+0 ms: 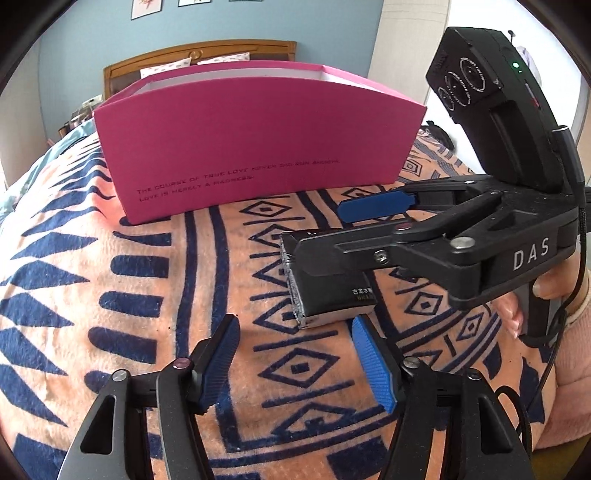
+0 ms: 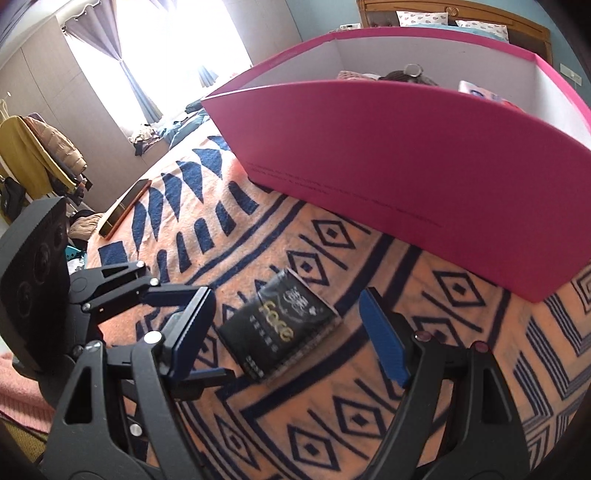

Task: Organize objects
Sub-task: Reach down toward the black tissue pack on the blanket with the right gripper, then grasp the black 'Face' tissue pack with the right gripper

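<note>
A small black packet [image 2: 280, 325] with gold lettering lies flat on the patterned orange blanket [image 2: 424, 387], in front of the pink box [image 2: 424, 147]. The right gripper [image 2: 286, 339] straddles it with jaws wide, pads not touching. The left gripper [image 1: 295, 354] hovers just beside the packet, its jaws apart and empty.

Home bedroom
You're working on a bed with a patterned blanket [image 1: 110, 295], wooden headboard [image 1: 199, 55], pillows [image 2: 421, 16], curtained window [image 2: 177, 44] and hung coats [image 2: 40, 147].

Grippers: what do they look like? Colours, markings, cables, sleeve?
Both tools are black, with jointed linkage arms, silver screws and blue ribbed pads. The right tool carries white "DAS" lettering, a black camera unit with a green light, and a black cable. The hand holding it has a pink sleeve.
</note>
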Demonstrator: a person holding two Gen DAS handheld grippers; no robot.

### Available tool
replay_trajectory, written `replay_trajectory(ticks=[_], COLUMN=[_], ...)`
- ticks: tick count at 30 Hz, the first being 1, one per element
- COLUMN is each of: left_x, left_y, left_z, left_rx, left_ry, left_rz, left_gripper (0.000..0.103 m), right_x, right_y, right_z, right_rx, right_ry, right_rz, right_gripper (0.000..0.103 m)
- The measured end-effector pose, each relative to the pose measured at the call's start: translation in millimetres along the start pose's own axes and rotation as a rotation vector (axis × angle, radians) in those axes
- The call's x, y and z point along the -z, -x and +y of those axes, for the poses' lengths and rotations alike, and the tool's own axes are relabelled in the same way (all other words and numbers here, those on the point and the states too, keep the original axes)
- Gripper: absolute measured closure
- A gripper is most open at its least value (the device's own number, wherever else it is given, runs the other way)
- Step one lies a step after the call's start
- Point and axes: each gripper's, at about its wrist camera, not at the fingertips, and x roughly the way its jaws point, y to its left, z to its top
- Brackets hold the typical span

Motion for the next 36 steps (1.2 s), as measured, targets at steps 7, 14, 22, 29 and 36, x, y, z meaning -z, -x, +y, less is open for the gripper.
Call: replay_trajectory(ticks=[7,14,22,29,36], left_x=[0,-1,-10,-12,-13], left_y=[3,1,-4,-6,-4], left_z=[7,9,6,0,-1], left_rx=[-0.010,-0.010,0.020,0.077,0.143], left_ry=[0.015,0.027,0.040,0.046,0.072], left_rz=[-0.005,-0.006,-0.001,0.009,0.011], left_gripper=[0.056,0.060,0.067,0.067,0.067], right_x=[2,16,39,62,64], right_y=[-8,5,24,41,49], right_z=[-1,-5,-7,-5,-17], right_rx=[-0.019,-0.017,-0.014,-0.021,0.004], right_ry=[0.006,-0.026,-0.085,-0.112,-0.169], right_rz=[0.027,0.031,0.027,0.023,-0.030], right_gripper=[0.032,0.037,0.042,0.042,0.046])
